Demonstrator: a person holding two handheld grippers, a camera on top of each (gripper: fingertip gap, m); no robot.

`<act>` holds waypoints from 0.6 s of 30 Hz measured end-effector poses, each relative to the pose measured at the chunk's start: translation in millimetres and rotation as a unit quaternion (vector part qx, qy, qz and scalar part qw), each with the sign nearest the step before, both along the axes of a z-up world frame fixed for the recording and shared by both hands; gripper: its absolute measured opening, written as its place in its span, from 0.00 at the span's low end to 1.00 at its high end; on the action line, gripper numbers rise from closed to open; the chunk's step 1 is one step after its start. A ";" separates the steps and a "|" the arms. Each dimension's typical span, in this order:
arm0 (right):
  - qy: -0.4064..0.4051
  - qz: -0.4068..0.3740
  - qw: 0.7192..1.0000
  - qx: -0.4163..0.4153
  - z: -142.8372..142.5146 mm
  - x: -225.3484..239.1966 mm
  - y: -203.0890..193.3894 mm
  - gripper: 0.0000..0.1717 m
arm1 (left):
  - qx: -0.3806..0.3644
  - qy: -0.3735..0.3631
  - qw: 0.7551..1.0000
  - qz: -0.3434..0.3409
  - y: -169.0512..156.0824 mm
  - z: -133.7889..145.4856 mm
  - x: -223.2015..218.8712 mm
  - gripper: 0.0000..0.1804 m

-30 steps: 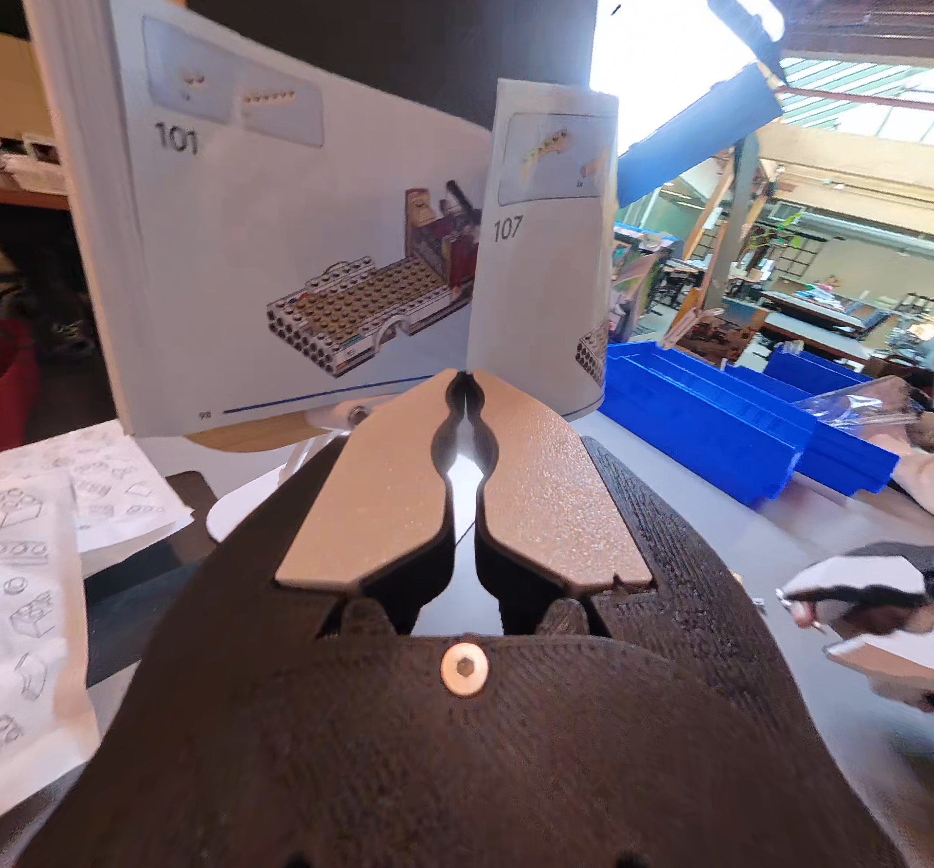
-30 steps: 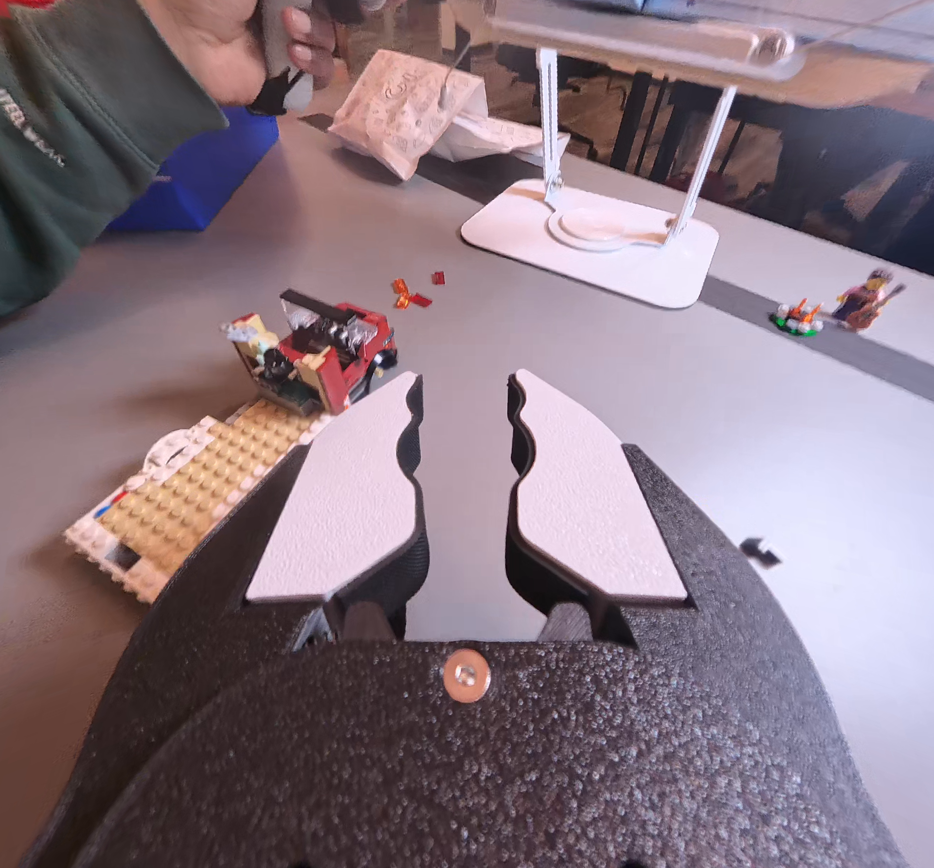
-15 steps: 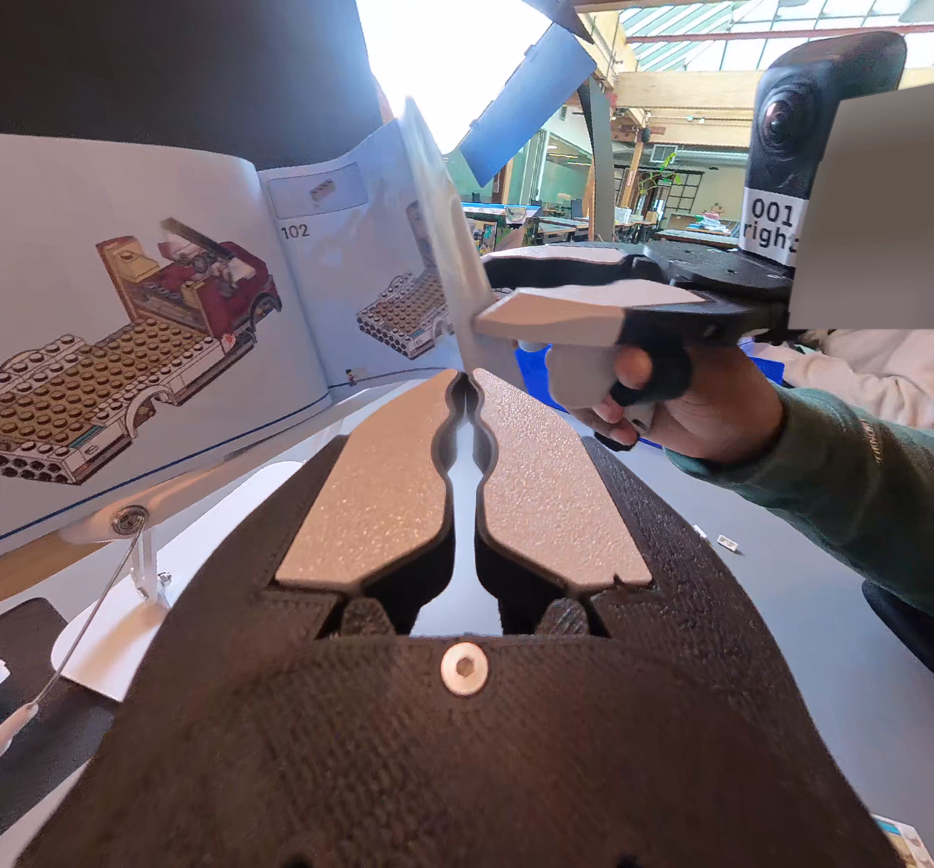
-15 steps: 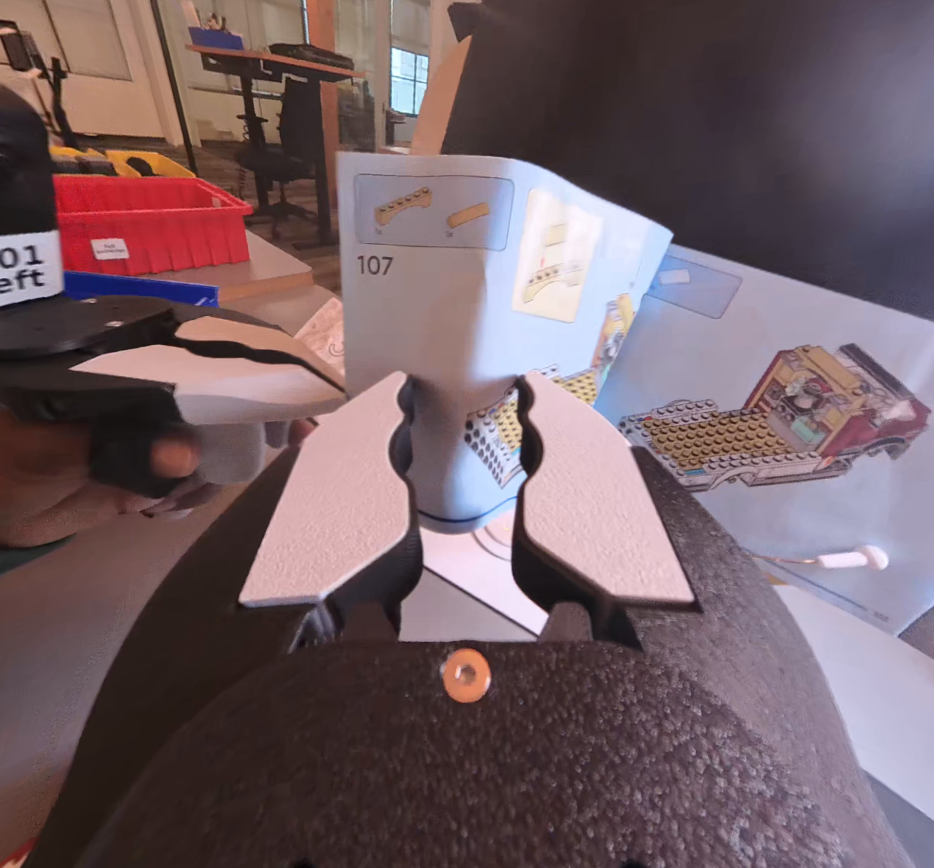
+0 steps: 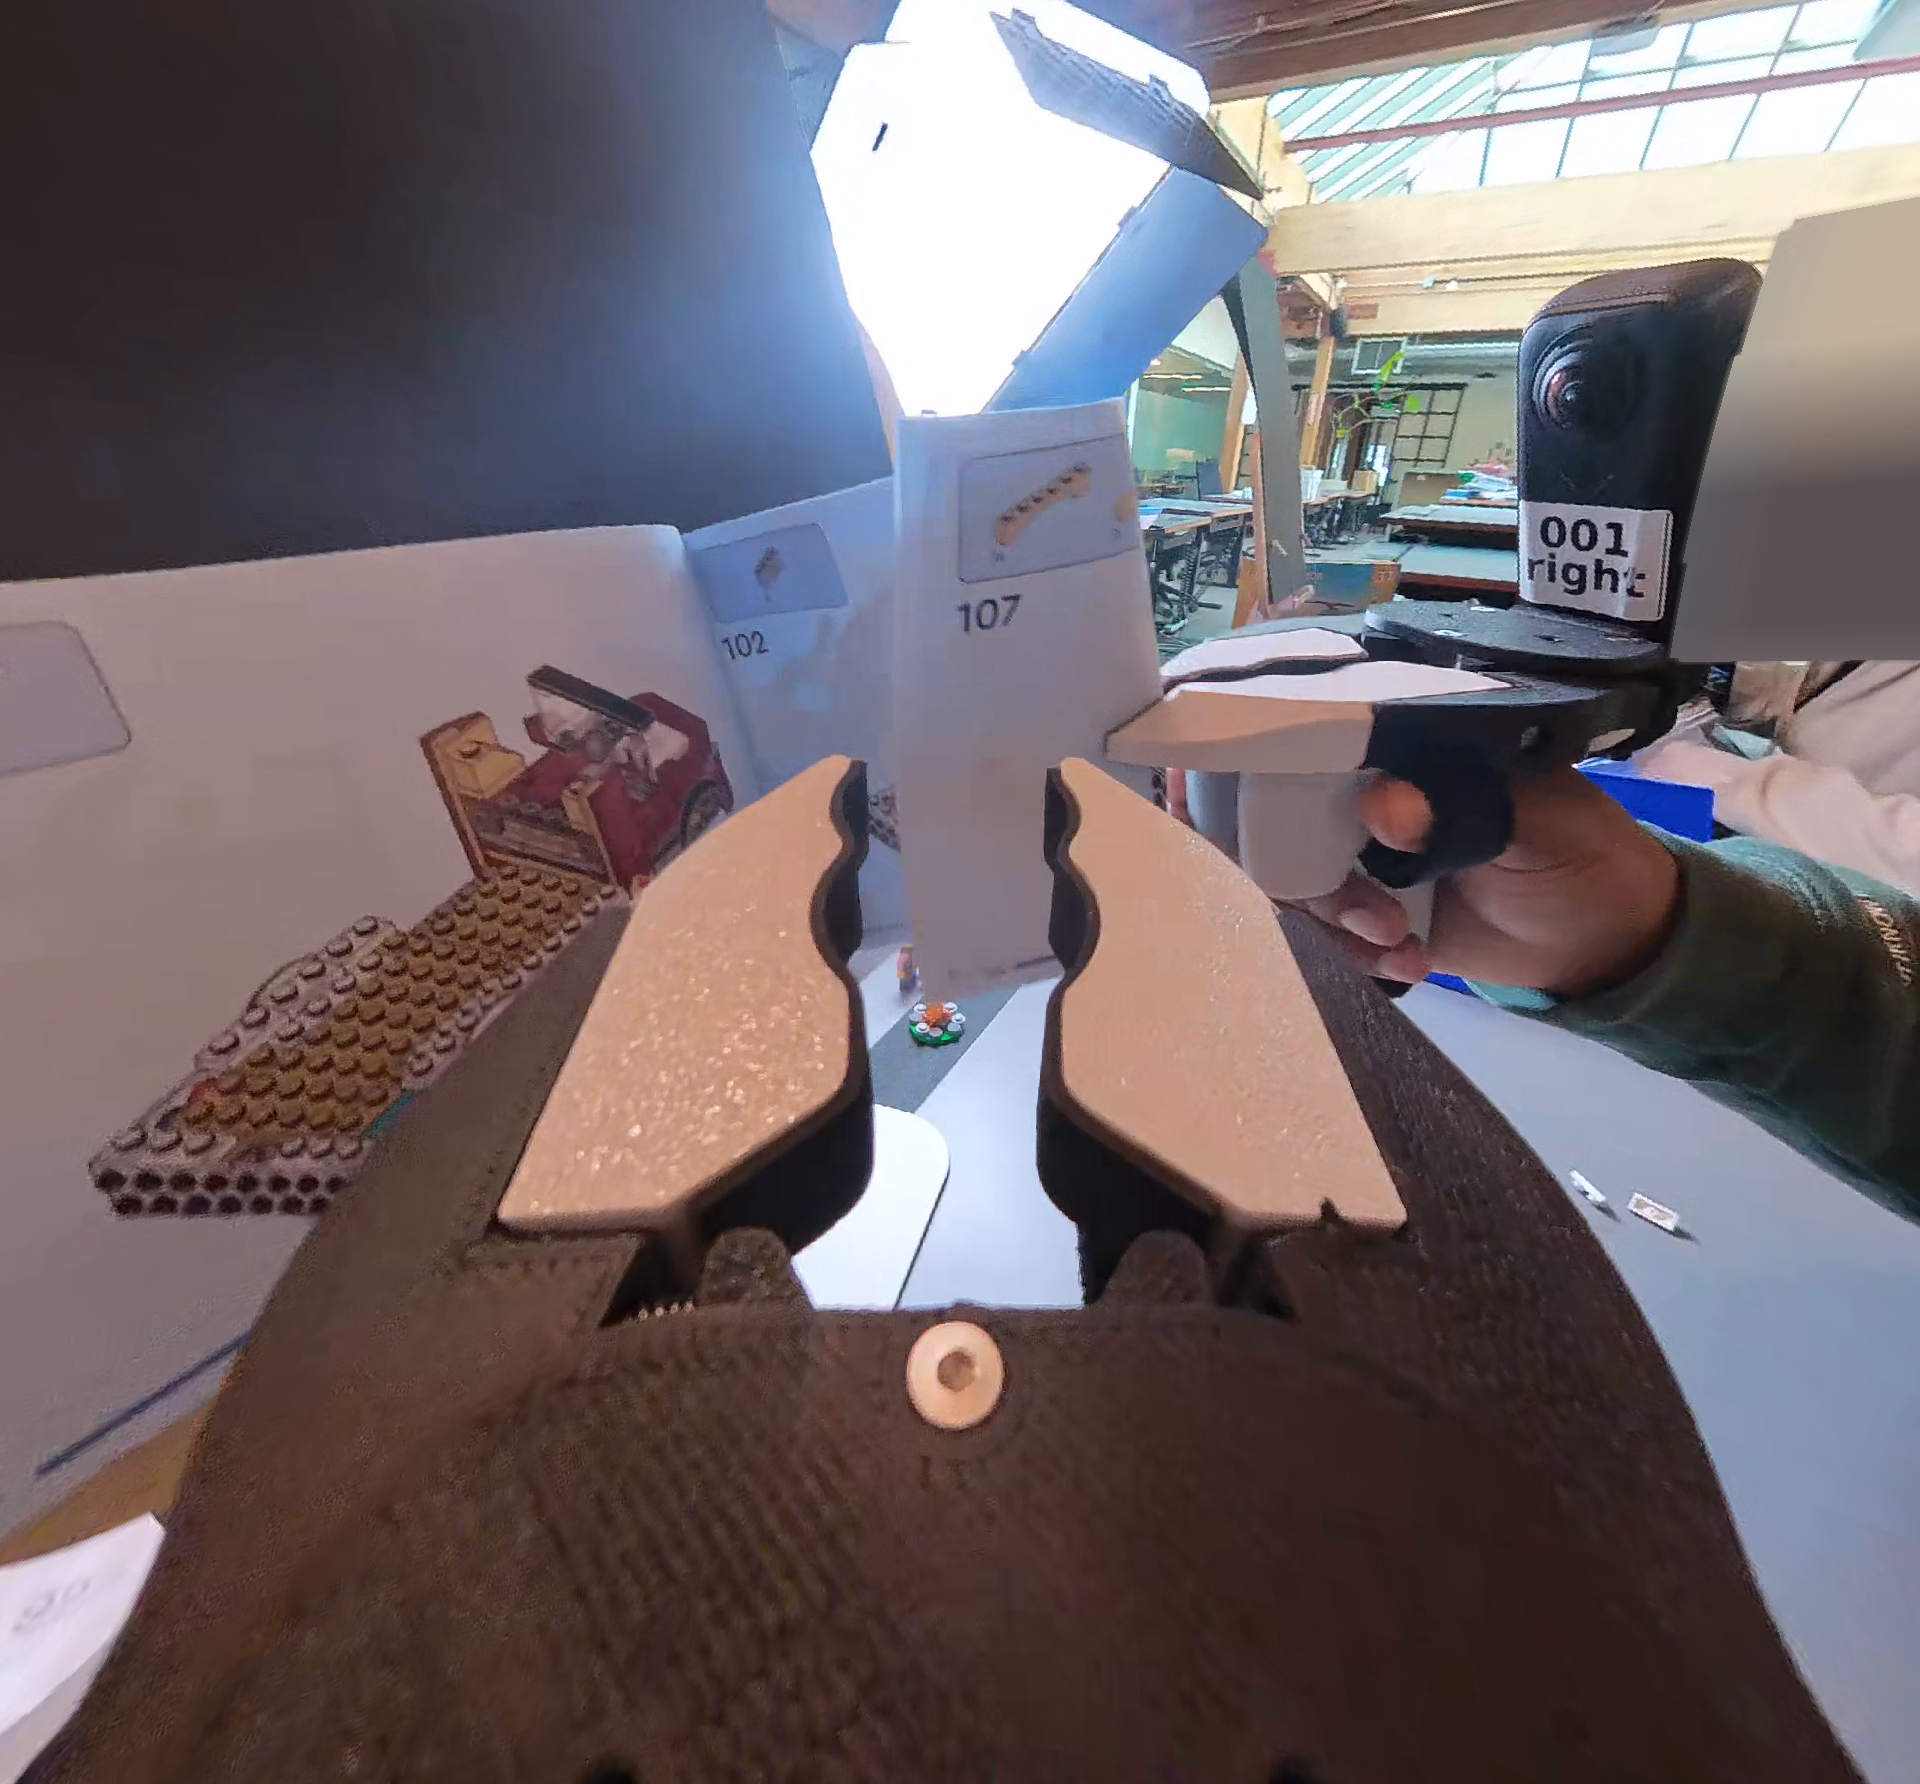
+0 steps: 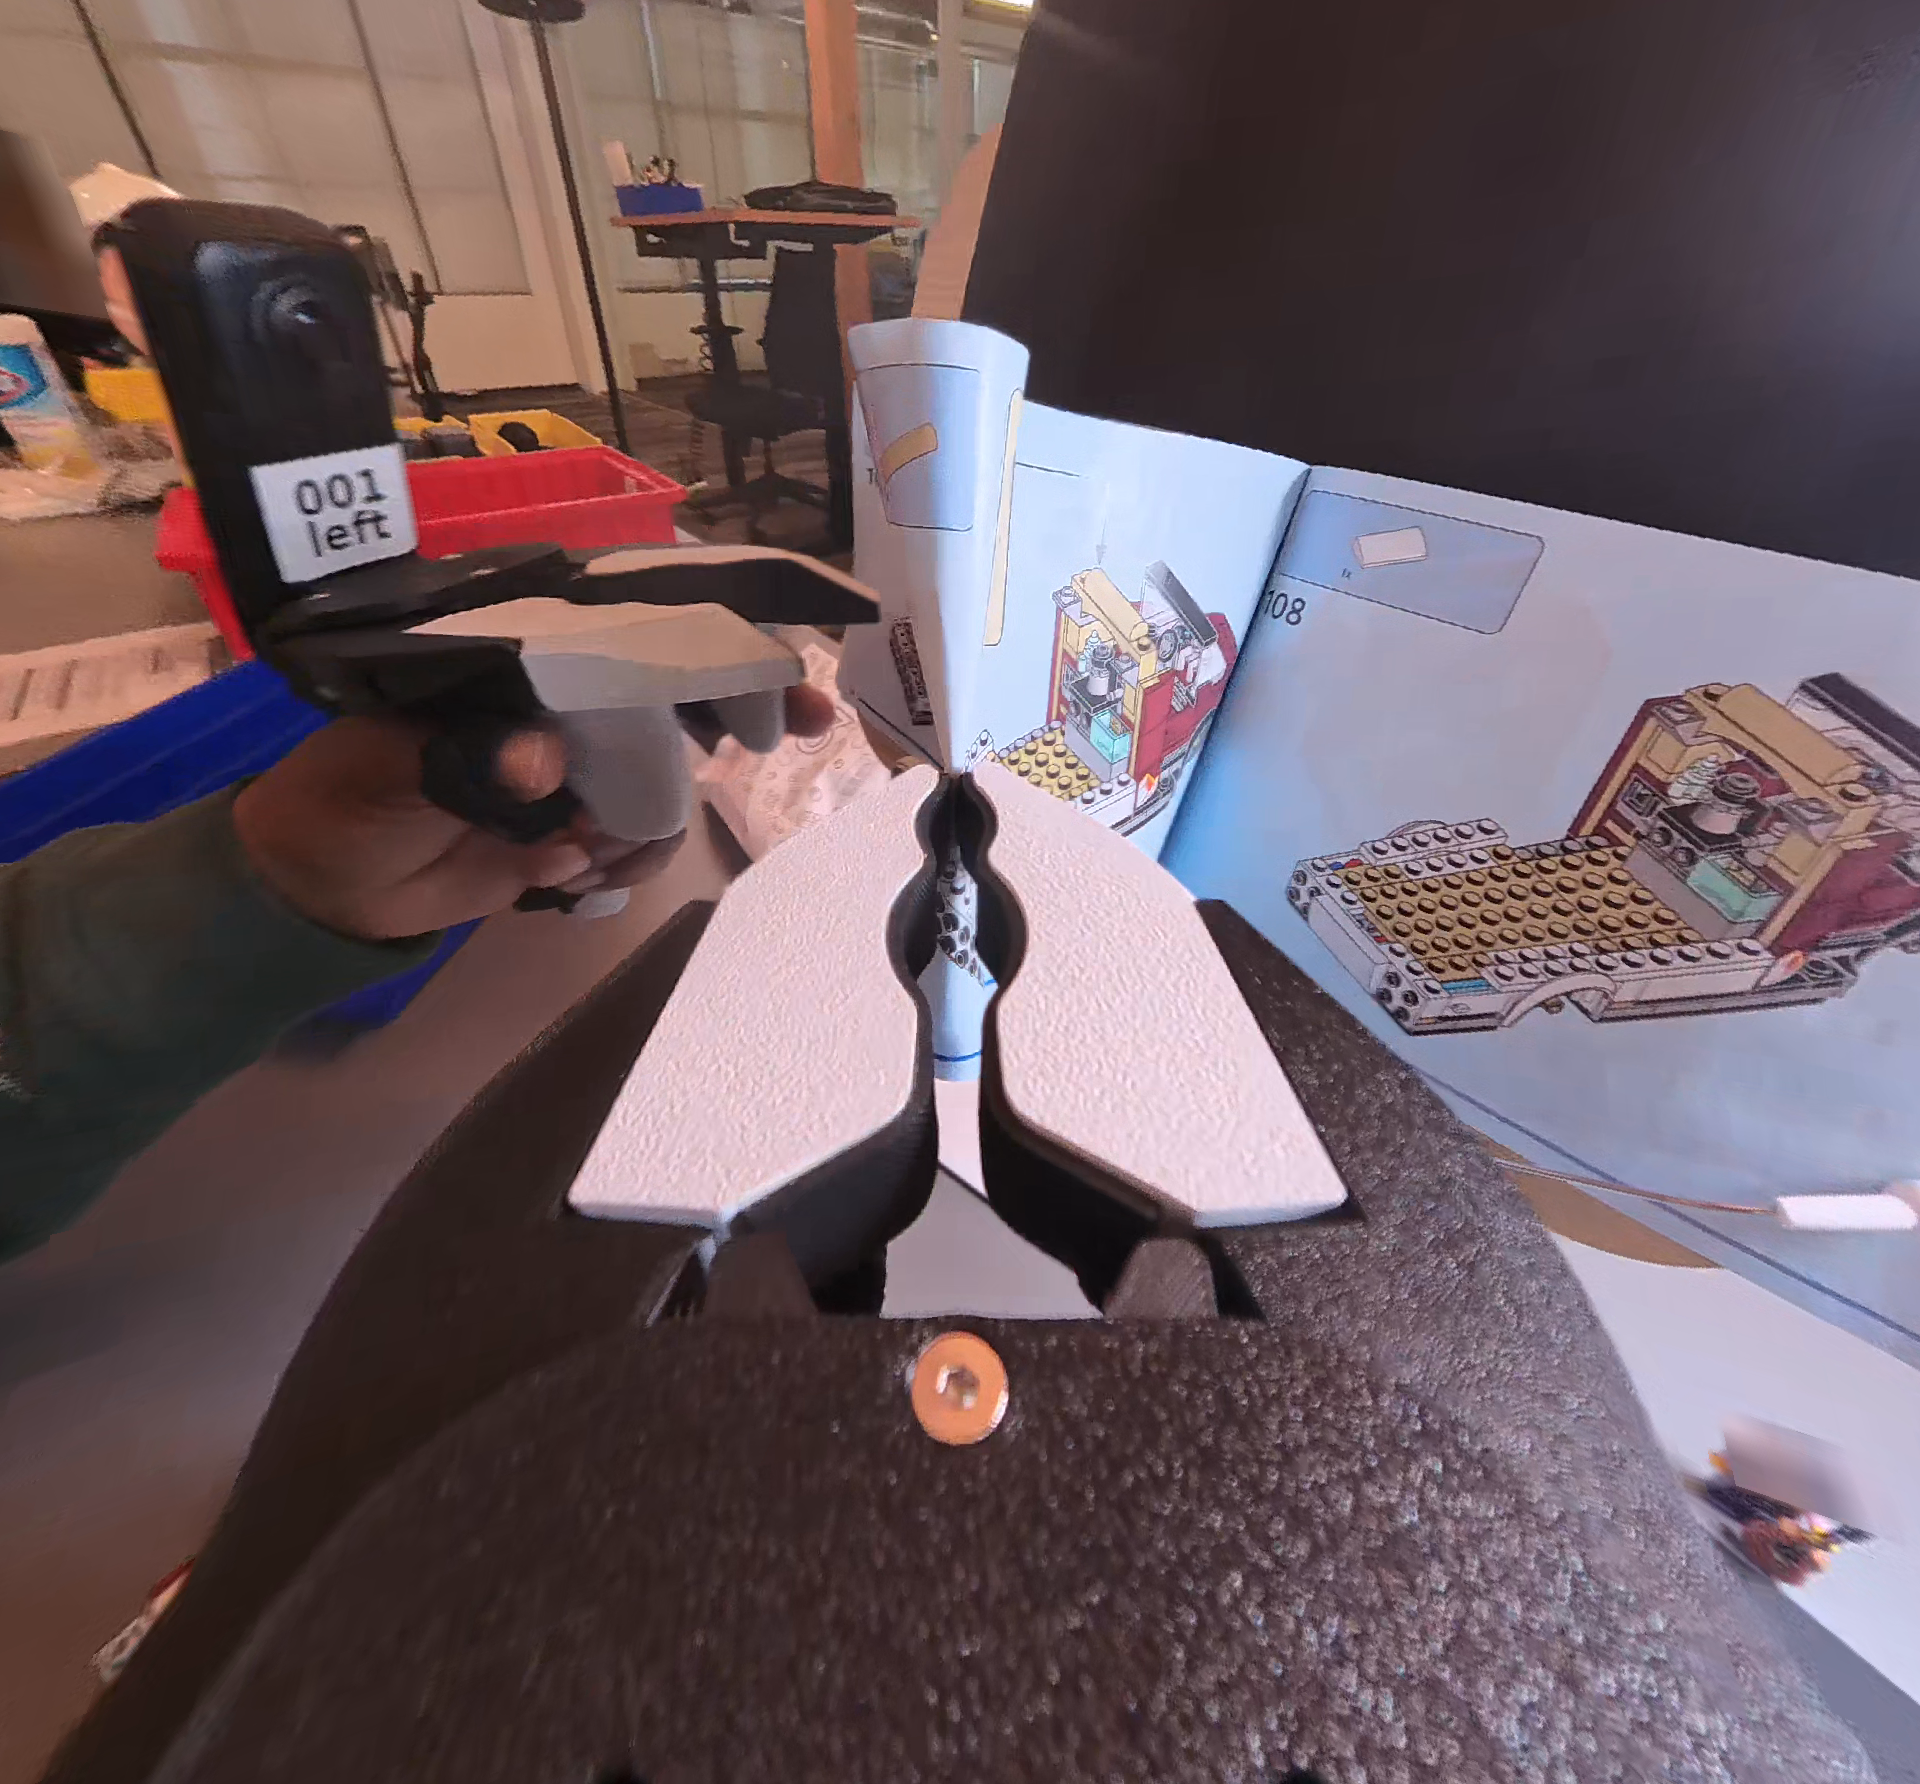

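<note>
A brick-building instruction booklet (image 5: 312,747) stands open on a stand. A few of its pages (image 5: 1018,695) are lifted up on end. My right gripper (image 6: 954,784) is shut on the lower part of these lifted pages (image 6: 935,539); the paper runs down between its pads. In the left wrist view the right gripper (image 5: 1143,726) pinches the pages' right edge. My left gripper (image 5: 956,778) is open, and the lifted pages stand just beyond its fingertips with a gap on each side. It also shows in the right wrist view (image 6: 831,633), left of the pages.
The stand's white base (image 5: 894,1184) sits on the grey table. A small campfire model (image 5: 935,1022) and loose pieces (image 5: 1631,1204) lie there, and a minifigure (image 6: 1777,1537) at the right. Blue bins (image 6: 156,758), a red bin (image 6: 540,498) and a printed paper bag (image 6: 790,768) stand at the left. The gap from one gripper's tips to the other's is roughly 6 cm. The minifigure (image 6: 1777,1537) lies around 35 cm away from my right fingertips.
My left gripper held the lifted pages shut, then opened and let go. My right gripper rose from the table, came around the pages open, and shut on them.
</note>
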State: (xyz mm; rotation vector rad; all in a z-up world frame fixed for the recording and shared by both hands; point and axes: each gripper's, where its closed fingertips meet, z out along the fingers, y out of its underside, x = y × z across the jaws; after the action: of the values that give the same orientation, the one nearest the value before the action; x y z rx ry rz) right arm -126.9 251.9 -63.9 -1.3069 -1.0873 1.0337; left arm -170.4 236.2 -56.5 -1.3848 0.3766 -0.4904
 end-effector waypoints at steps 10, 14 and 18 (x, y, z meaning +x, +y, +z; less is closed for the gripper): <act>0.005 0.069 0.995 -0.070 -1.8 9.0 9.8 0.00 | 0.010 -0.050 0.988 -0.149 14.0 22.6 19.4 0.01; 0.005 0.081 0.993 -0.083 -3.4 12.2 13.2 0.00 | 0.006 -0.034 0.988 -0.154 9.8 19.0 24.6 0.00; 0.008 0.107 0.989 -0.097 -2.9 13.3 11.0 0.01 | 0.005 -0.009 0.988 -0.155 2.5 17.5 27.0 0.00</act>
State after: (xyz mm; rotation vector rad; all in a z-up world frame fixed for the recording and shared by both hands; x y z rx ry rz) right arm -113.6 263.0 -66.8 -1.3536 -1.1552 1.3352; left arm -143.3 238.7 -38.9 -1.3159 0.5835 -0.7544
